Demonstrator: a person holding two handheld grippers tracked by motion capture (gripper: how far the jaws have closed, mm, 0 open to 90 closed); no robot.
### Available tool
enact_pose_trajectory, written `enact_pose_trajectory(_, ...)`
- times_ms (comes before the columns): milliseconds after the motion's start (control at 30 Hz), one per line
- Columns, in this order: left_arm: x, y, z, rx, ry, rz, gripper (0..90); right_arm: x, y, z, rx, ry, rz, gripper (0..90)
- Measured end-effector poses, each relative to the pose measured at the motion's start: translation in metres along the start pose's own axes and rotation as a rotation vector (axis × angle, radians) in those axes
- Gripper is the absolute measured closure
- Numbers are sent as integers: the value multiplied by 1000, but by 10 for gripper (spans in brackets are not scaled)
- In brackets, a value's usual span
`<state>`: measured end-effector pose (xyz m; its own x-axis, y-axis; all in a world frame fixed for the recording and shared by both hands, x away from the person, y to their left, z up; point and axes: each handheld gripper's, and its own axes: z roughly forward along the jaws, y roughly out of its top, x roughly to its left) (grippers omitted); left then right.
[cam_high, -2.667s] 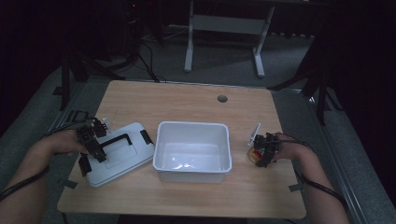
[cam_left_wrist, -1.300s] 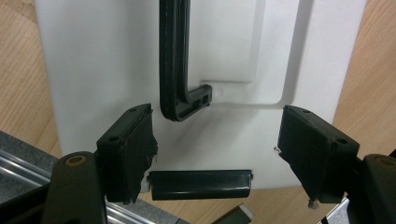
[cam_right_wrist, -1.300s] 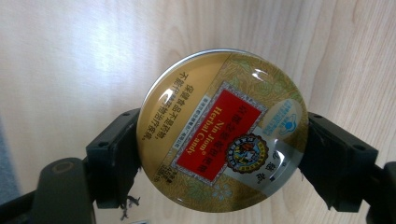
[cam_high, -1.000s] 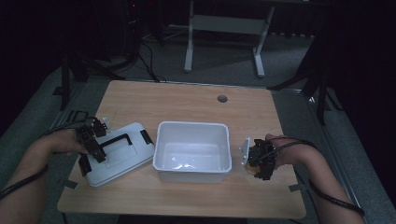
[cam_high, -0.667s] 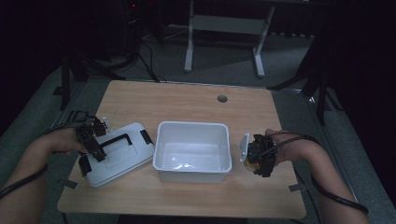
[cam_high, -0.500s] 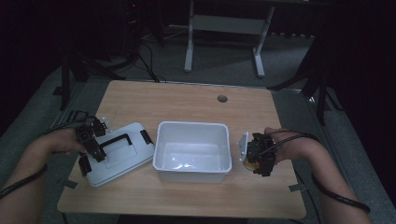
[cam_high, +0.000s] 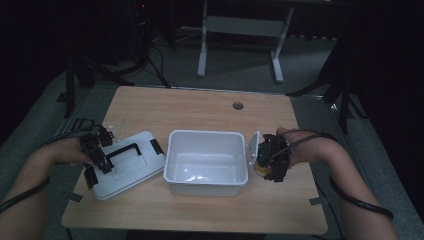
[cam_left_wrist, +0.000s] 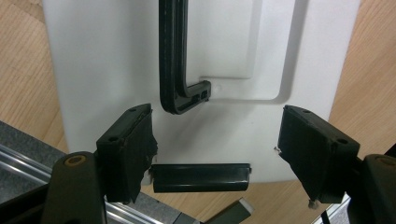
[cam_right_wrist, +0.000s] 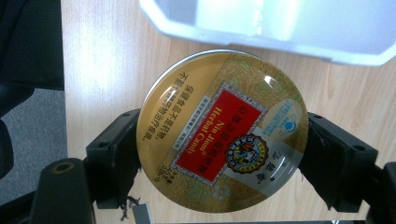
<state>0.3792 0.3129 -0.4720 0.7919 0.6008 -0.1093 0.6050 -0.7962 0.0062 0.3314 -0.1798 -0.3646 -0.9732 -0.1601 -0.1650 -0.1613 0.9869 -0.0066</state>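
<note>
Tin (cam_right_wrist: 222, 130) clamped between right tongs (cam_right_wrist: 224, 154), beside tub (cam_high: 207, 162); left tongs (cam_left_wrist: 224, 144) open above lid (cam_left_wrist: 93, 70).

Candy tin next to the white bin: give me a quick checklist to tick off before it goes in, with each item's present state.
1. Tin clamped between the right gripper jaws: ok.
2. Tin lifted above the bin rim: cannot tell.
3. Bin open, lid off, lying on the table to the bin's left: ok.
4. Bin inside free of other things: ok.
5. Left gripper open over the lid, gripping nothing: ok.
6. Left gripper away from the bin opening: ok.
</note>
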Motion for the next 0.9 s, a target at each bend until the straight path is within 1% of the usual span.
enact_pose_trajectory(100,0,0,0,1,0,-2,265,-3,5,-1,6,2,-3,202)
enact_pose_trajectory(133,0,-1,-1,0,0,-5,265,-6,10,-1,7,3,-12,202)
enact_pose_trajectory(300,0,-2,-1,0,6,-4,265,-10,21,-1,14,-10,-39,202)
enact_pose_trajectory(367,0,-2,0,-1,1,-4,265,-11,23,-2,16,-11,-37,202)
enact_pose_trajectory(500,-1,-1,1,3,0,-2,265,-14,33,-3,-2,-6,-37,202)
enact_pose_trajectory(567,-1,-1,1,1,-1,-2,265,-17,38,-3,-7,-10,-38,202)
enact_pose_trajectory(633,-1,-1,1,4,2,-1,265,-19,43,-3,-13,-17,-29,202)
enact_pose_trajectory(700,-1,0,1,6,1,0,265,-20,47,-3,-22,-18,-38,202)
enact_pose_trajectory(800,0,0,2,5,1,1,265,-21,54,-1,-10,-21,-43,202)
enact_pose_trajectory(900,0,1,3,8,-1,2,265,-23,60,2,-11,-14,-44,202)
